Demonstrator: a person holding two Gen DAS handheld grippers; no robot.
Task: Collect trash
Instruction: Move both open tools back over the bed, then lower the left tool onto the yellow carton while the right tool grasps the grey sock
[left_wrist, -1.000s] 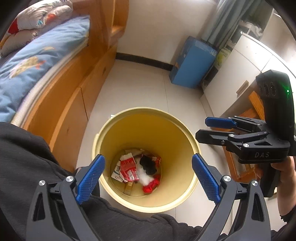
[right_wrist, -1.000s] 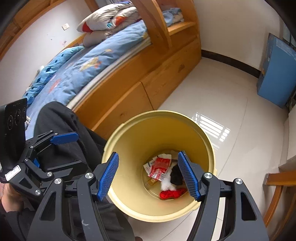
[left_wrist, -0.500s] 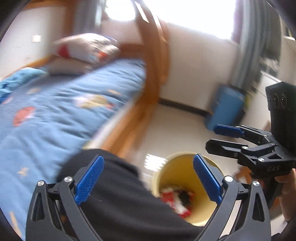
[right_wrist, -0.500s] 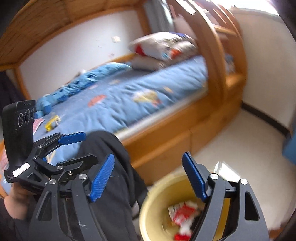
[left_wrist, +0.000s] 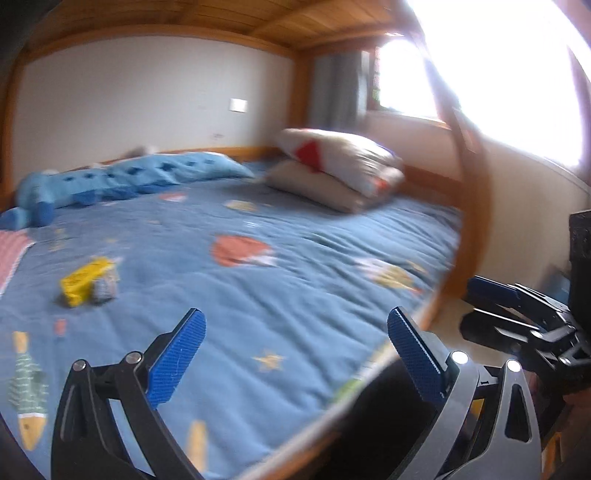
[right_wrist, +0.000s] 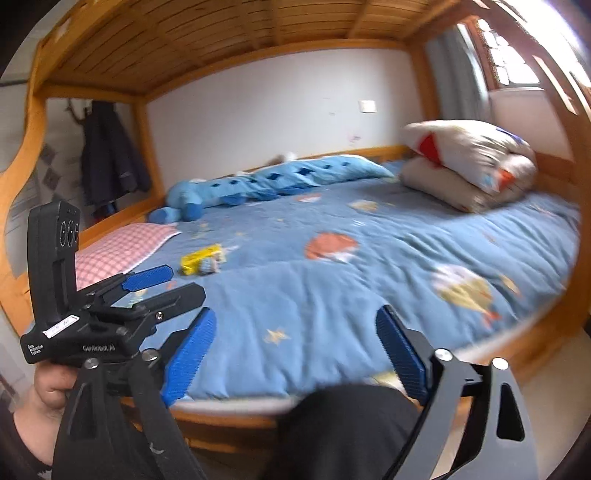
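Room: a lower bunk (right_wrist: 110, 48) under a slatted wooden ceiling is filling both views, with a bright window (left_wrist: 480, 74) glaring at the far right and a dark coat (right_wrist: 107, 162) hanging at the far left.
Surface: a blue quilt (left_wrist: 295, 295) with cartoon prints is covering the mattress — soft and rumpled, so I judge anything pressed on it will be sinking in rather than sliding.
Bedding: folded duvets (right_wrist: 469, 166) are sitting at the far right, a blue plush toy (right_wrist: 258, 181) is lying along the far wall, and a pink checked pillow (right_wrist: 122, 251) is lying at the left.
Left gripper (left_wrist: 295, 354): it is hanging released over the near edge of the quilt, nothing between its blue pads.
Right gripper (right_wrist: 295, 354): its jaws are opening, with nothing between them.
Trash: a yellow wrapper (left_wrist: 86, 282) with a greyish scrap just beside it is lying on the quilt, left of centre, well apart from both grippers.
Handling: it is looking light, thin and crinkly — likely crushable, not fragile.
Hold: pinching its raised, crumpled middle is looking safer than chasing a flat edge into the soft quilt.
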